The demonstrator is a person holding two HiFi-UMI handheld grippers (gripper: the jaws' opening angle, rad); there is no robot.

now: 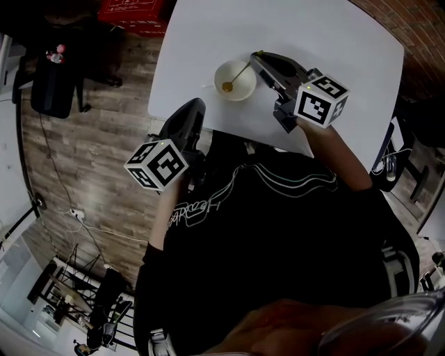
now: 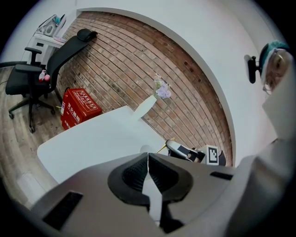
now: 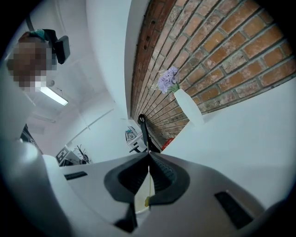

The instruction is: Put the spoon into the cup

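A white cup (image 1: 236, 78) stands on the white table (image 1: 334, 42) near its front edge. A gold spoon (image 1: 236, 75) leans in it, bowl low inside the cup, handle rising to the right. My right gripper (image 1: 256, 57) is shut on the top of that handle, just right of the cup. In the right gripper view the thin handle (image 3: 149, 185) runs between the closed jaws, with the cup's rim (image 3: 140, 203) below. My left gripper (image 1: 197, 104) hangs at the table's front left edge, shut, with nothing in it. From the left gripper view the right gripper (image 2: 182, 150) shows ahead.
A white vase with purple flowers (image 2: 147, 104) stands at the table's far side by the brick wall. A red crate (image 1: 132, 10) and a black office chair (image 1: 52, 83) stand on the wooden floor to the left.
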